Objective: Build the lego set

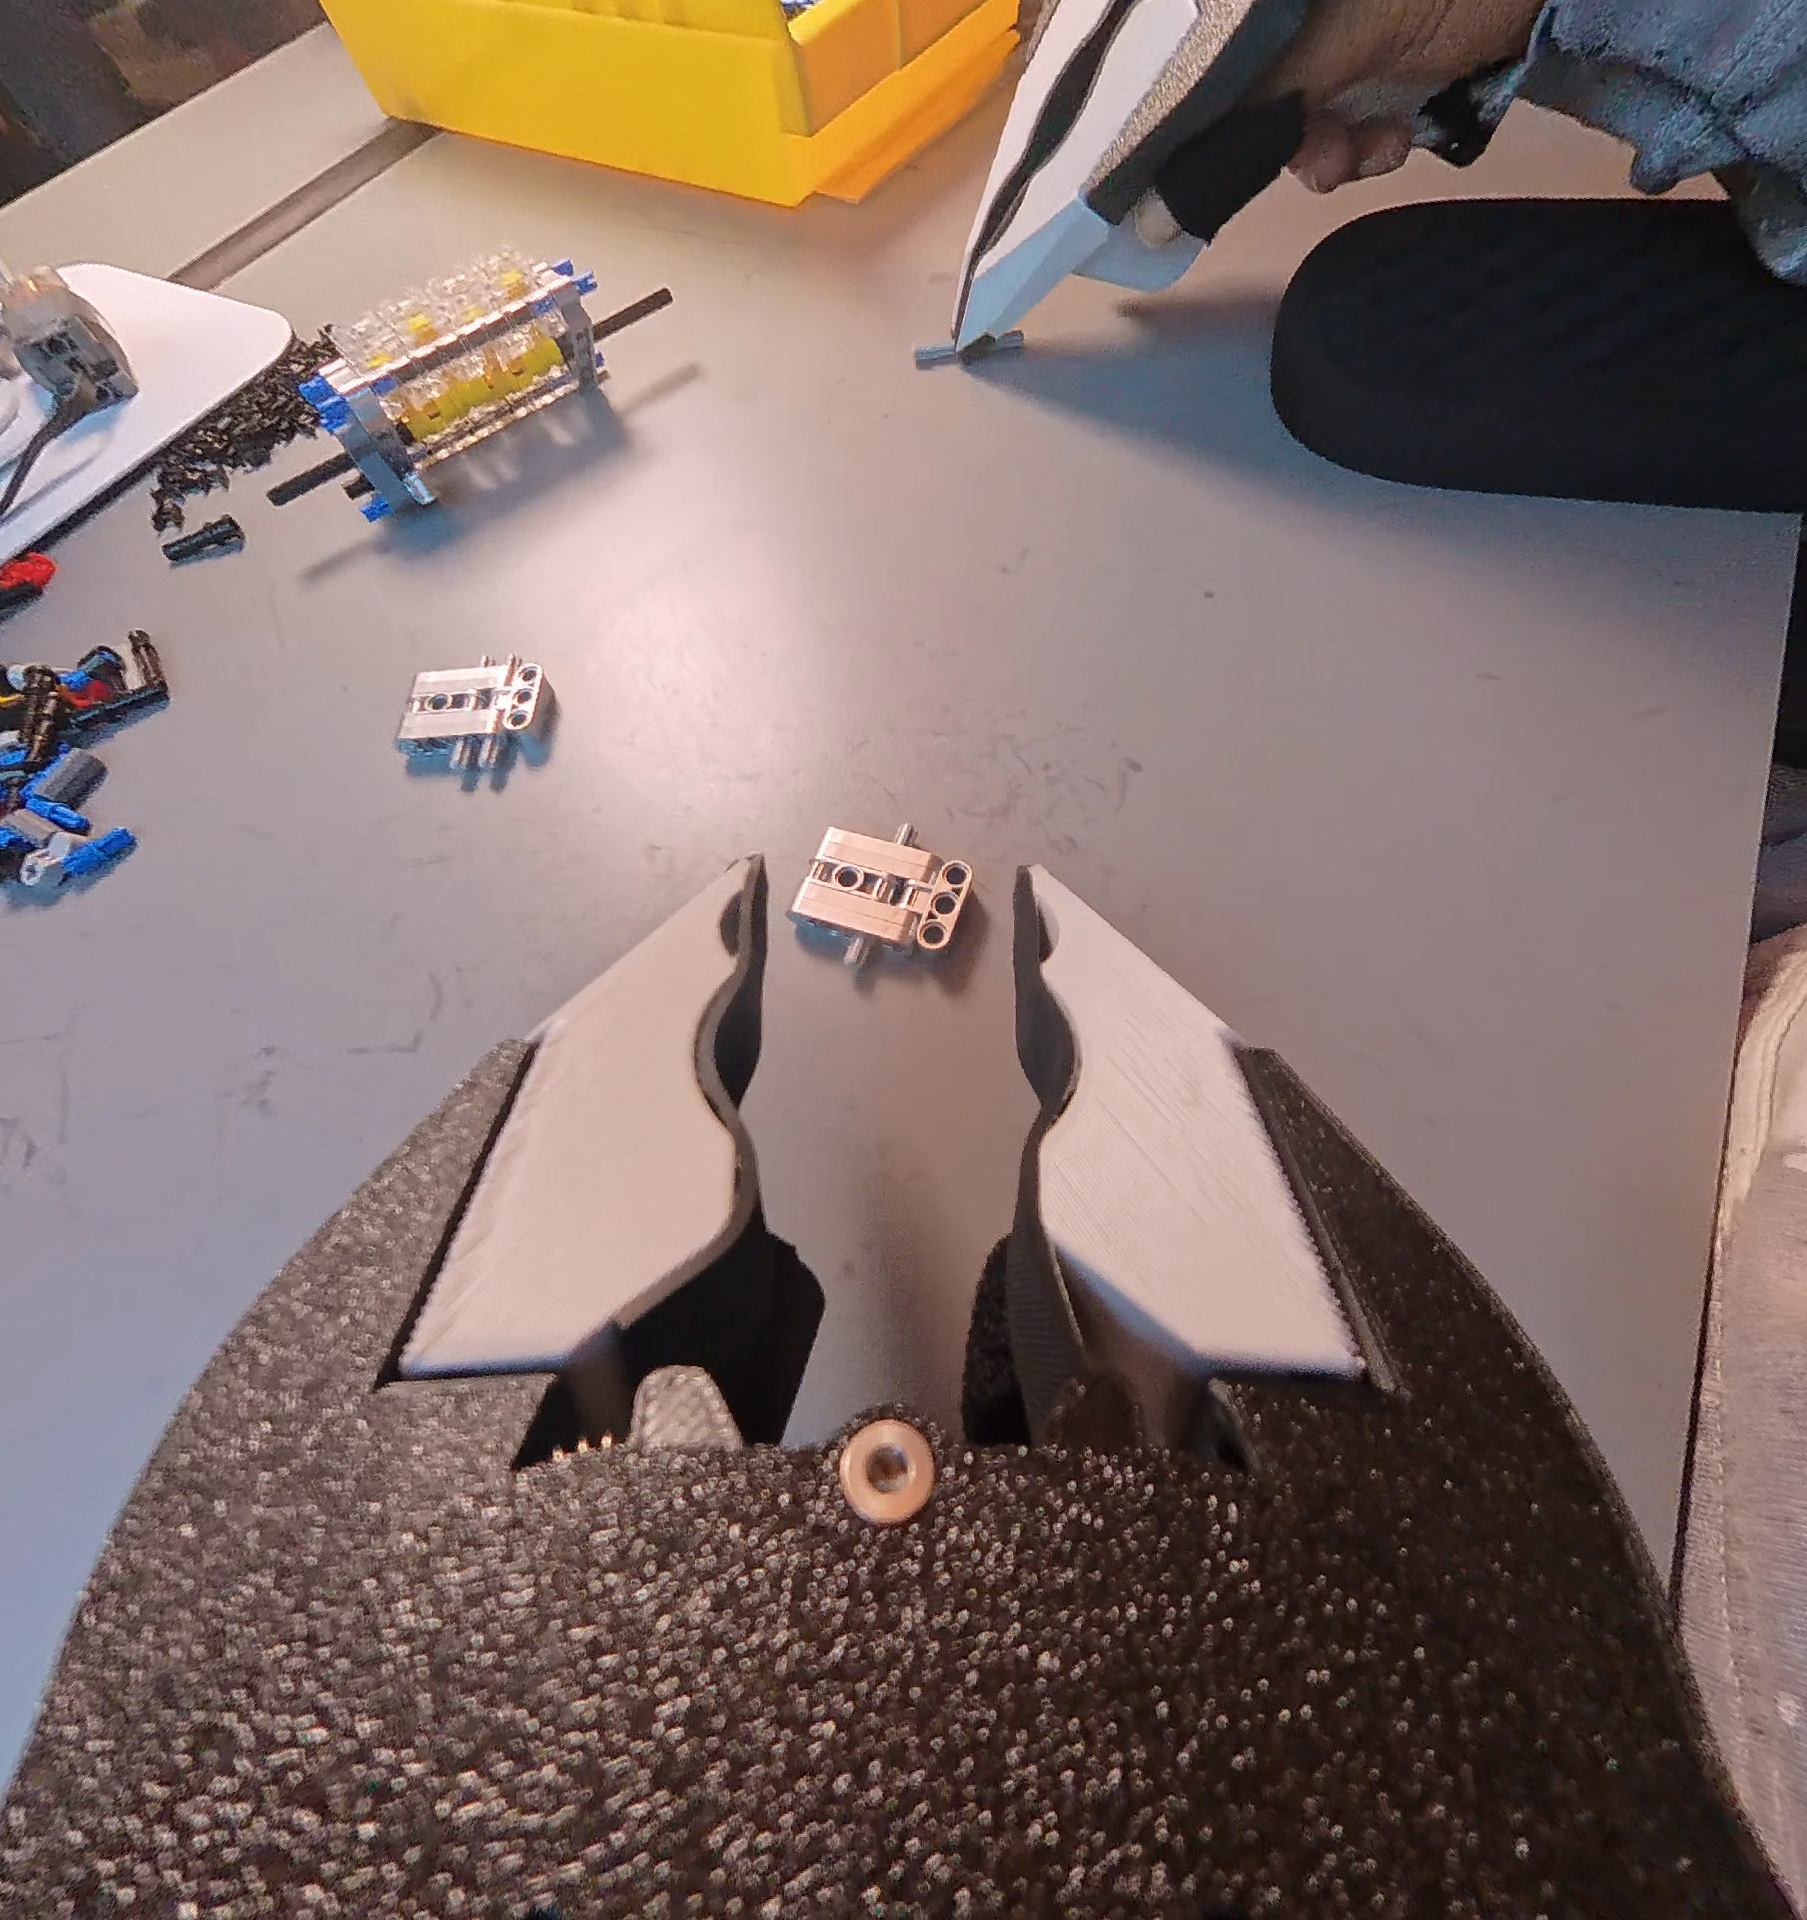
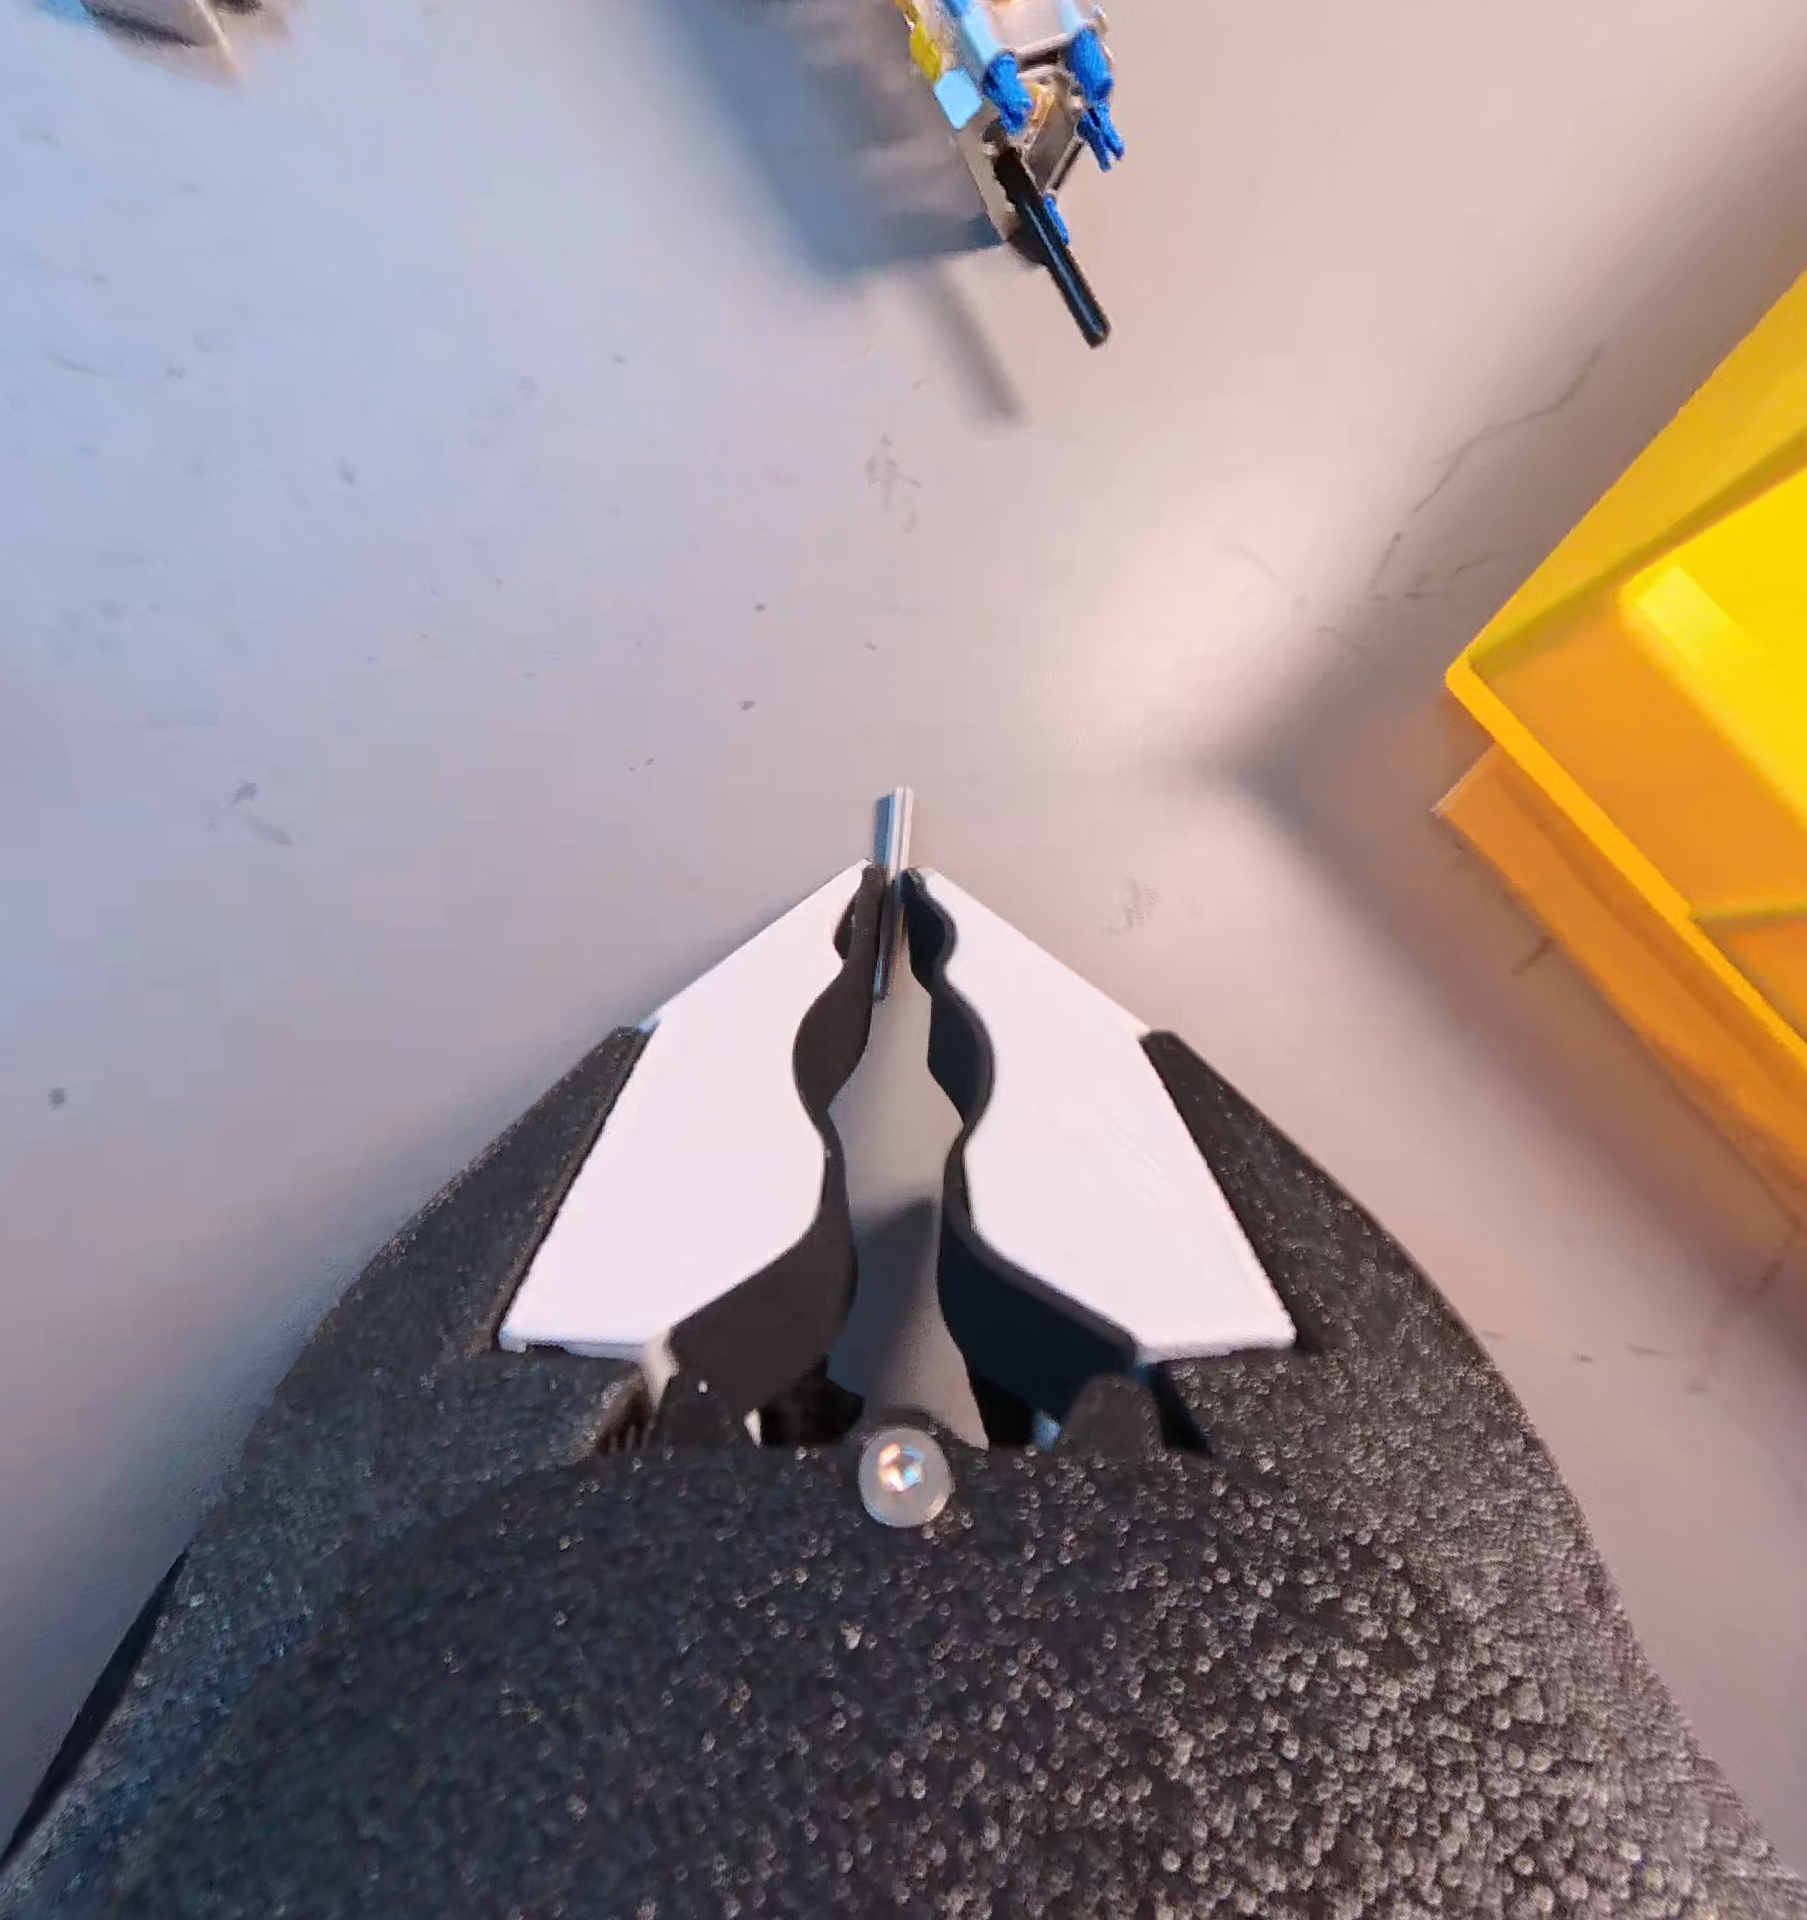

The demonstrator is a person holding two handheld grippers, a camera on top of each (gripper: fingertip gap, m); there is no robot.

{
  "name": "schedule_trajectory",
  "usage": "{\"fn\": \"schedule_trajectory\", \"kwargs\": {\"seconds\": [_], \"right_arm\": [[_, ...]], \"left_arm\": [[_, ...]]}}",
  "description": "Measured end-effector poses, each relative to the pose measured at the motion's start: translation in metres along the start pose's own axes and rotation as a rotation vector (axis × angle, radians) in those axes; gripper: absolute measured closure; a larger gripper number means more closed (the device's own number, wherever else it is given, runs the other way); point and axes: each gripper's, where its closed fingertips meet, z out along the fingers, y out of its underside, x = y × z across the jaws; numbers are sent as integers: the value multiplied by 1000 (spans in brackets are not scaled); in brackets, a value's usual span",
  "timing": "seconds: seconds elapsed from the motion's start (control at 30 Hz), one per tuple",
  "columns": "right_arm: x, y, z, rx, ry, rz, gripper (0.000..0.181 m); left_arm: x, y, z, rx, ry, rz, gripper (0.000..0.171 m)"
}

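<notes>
My left gripper (image 1: 886, 878) is open, low over the grey table (image 1: 1294, 831). A small grey brick assembly (image 1: 878, 902) with a thin axle through it lies between its fingertips, touching neither. A second like assembly (image 1: 475, 710) lies farther left. My right gripper (image 2: 886, 875) is shut on a thin grey axle (image 2: 893, 842) that sticks out past the tips. It also shows in the left wrist view (image 1: 966, 348), tips down at the table, the axle (image 1: 935, 353) lying across them.
A larger brick build (image 1: 457, 390) with clear, yellow and blue parts and a black axle stands at the back left, also in the right wrist view (image 2: 1024, 114). Loose small parts (image 1: 26, 748) lie at the left edge. A yellow bin (image 1: 670, 83) stands at the back, also seen on the right (image 2: 1709, 727). A person's leg (image 1: 1564, 353) is at right. Spacing between my two grippers at the tips: around 25 cm. My right gripper's tips are some 15 cm from the larger brick build (image 1: 457, 390).
</notes>
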Motion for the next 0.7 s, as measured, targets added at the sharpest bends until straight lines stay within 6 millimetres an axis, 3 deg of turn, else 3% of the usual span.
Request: {"fn": "schedule_trajectory", "kwargs": {"seconds": [0.1,0.27,0.33,0.43,0.47,0.7], "right_arm": [[-36,-22,-5,122,-106,-167,180],[-157,-71,-47,446,-342,-575,179],[-190,-82,-58,516,-371,-679,179],[-216,-89,-69,562,-414,-768,179],[-218,-90,-70,565,-403,-793,179],[-231,-89,-75,568,-437,-840,180]], "left_arm": [[2,-3,-1,17,9,-15,127],[17,-26,-5,135,135,-111,143],[23,-35,-9,179,198,-142,150],[30,-39,-16,205,233,-118,160],[31,-38,-19,206,237,-104,169],[38,-33,-30,230,270,-102,171]]}}
